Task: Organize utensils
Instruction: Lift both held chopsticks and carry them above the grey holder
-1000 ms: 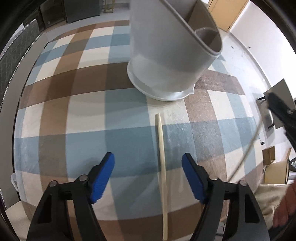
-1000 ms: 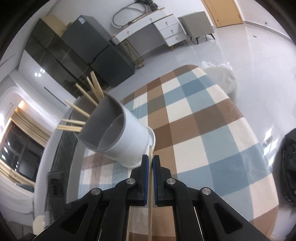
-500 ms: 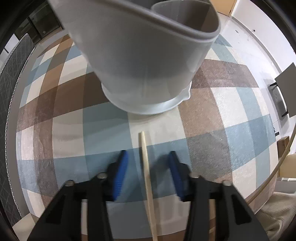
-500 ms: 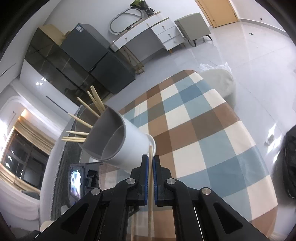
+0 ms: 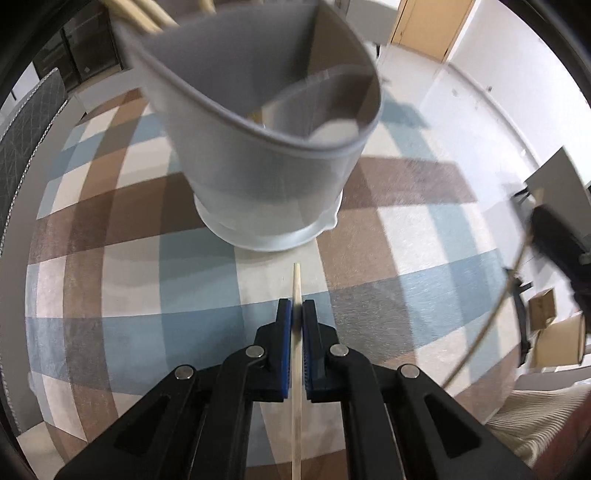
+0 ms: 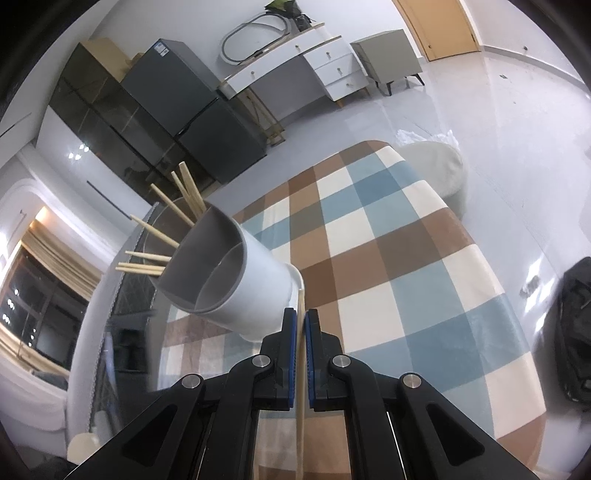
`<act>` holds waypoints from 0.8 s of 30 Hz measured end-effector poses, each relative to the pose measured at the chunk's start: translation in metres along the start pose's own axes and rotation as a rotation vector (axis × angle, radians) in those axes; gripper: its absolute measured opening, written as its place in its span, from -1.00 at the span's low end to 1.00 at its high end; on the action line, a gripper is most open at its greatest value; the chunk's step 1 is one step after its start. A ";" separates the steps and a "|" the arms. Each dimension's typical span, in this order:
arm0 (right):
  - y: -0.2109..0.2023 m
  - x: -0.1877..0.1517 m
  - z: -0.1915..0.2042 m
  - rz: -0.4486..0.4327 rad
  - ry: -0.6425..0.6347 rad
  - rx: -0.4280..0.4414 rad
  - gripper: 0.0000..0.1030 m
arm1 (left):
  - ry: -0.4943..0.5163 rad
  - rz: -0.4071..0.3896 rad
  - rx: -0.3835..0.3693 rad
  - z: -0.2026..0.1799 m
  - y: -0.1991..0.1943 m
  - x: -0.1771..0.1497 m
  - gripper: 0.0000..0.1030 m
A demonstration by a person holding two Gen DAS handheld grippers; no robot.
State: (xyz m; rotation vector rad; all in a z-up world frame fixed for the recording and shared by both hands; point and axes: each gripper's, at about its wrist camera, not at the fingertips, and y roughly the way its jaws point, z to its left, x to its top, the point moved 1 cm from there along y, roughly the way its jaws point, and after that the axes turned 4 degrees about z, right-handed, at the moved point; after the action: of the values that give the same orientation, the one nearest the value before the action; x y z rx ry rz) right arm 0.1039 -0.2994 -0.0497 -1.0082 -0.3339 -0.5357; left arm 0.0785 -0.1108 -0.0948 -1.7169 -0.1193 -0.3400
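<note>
Each gripper pinches one chopstick: left gripper, right gripper. The left's jaws have just been closing on its chopstick. Both sticks point toward twelve o'clock at the holder, probably ready for dropping in.

- looks like someone's home, living room maybe
- white dresser with drawers, grey nightstand, dark glass cabinets
- plaid tablecloth, wooden door

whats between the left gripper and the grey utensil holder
Only bare checked tablecloth, apart from the tip of the chopstick the left gripper holds; left wrist view shows it below the holder.
</note>
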 end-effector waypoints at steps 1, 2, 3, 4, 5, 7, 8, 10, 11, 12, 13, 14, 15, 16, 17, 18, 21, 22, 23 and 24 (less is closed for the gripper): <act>-0.001 -0.001 0.001 -0.001 -0.004 -0.001 -0.93 | 0.000 -0.007 -0.021 0.002 -0.007 -0.003 -0.98; -0.002 -0.002 0.002 -0.005 -0.011 -0.005 -0.93 | 0.001 -0.015 -0.036 0.004 -0.013 -0.006 -0.98; -0.004 -0.003 0.004 -0.009 -0.021 -0.008 -0.93 | -0.001 -0.027 -0.037 0.007 -0.019 -0.009 -0.98; -0.005 -0.005 0.006 -0.012 -0.029 -0.011 -0.93 | -0.002 -0.031 -0.045 0.011 -0.023 -0.010 -0.98; -0.006 -0.006 0.008 -0.014 -0.036 -0.014 -0.93 | -0.005 -0.038 -0.057 0.012 -0.026 -0.007 -0.98; -0.008 -0.010 0.014 -0.017 -0.056 -0.021 -0.93 | -0.009 -0.052 -0.064 0.016 -0.032 -0.012 -0.98; -0.008 -0.011 0.016 -0.019 -0.065 -0.025 -0.93 | -0.010 -0.055 -0.070 0.021 -0.036 -0.014 -0.98; -0.009 -0.014 0.021 -0.023 -0.084 -0.028 -0.93 | -0.012 -0.065 -0.072 0.024 -0.040 -0.017 -0.98; -0.010 -0.016 0.024 -0.027 -0.095 -0.030 -0.93 | -0.010 -0.069 -0.075 0.027 -0.042 -0.015 -0.98; -0.011 -0.018 0.027 -0.031 -0.100 -0.024 -0.93 | -0.009 -0.080 -0.080 0.029 -0.047 -0.017 -0.98; -0.012 -0.020 0.029 -0.032 -0.101 -0.011 -0.93 | -0.010 -0.090 -0.081 0.031 -0.050 -0.019 -0.98; -0.014 -0.023 0.032 -0.031 -0.099 0.000 -0.93 | -0.009 -0.099 -0.085 0.030 -0.050 -0.019 -0.98; -0.015 -0.026 0.035 -0.034 -0.096 0.008 -0.93 | -0.009 -0.104 -0.085 0.026 -0.042 -0.015 -0.98; -0.015 -0.029 0.038 -0.035 -0.095 0.018 -0.93 | -0.011 -0.104 -0.086 0.032 -0.046 -0.016 -0.98; -0.017 -0.034 0.044 -0.037 -0.101 0.024 -0.93 | -0.011 -0.100 -0.092 0.036 -0.049 -0.018 -0.98; -0.018 -0.037 0.048 -0.040 -0.109 0.024 -0.93 | -0.009 -0.100 -0.098 0.043 -0.054 -0.020 -0.98; -0.017 -0.045 0.061 -0.040 -0.143 0.025 -0.93 | 0.006 -0.124 -0.102 0.048 -0.067 -0.023 -0.98; -0.016 -0.047 0.064 -0.039 -0.150 0.022 -0.93 | 0.005 -0.129 -0.106 0.050 -0.071 -0.025 -0.98; -0.016 -0.049 0.066 -0.039 -0.153 0.020 -0.93 | 0.002 -0.138 -0.114 0.052 -0.076 -0.026 -0.98; -0.016 -0.050 0.068 -0.040 -0.154 0.022 -0.93 | 0.001 -0.146 -0.123 0.054 -0.080 -0.026 -0.98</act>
State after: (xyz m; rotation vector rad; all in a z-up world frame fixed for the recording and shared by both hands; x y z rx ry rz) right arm 0.0521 -0.2345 -0.0292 -1.0252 -0.4966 -0.4908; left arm 0.0406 -0.0413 -0.0338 -1.8342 -0.2280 -0.4647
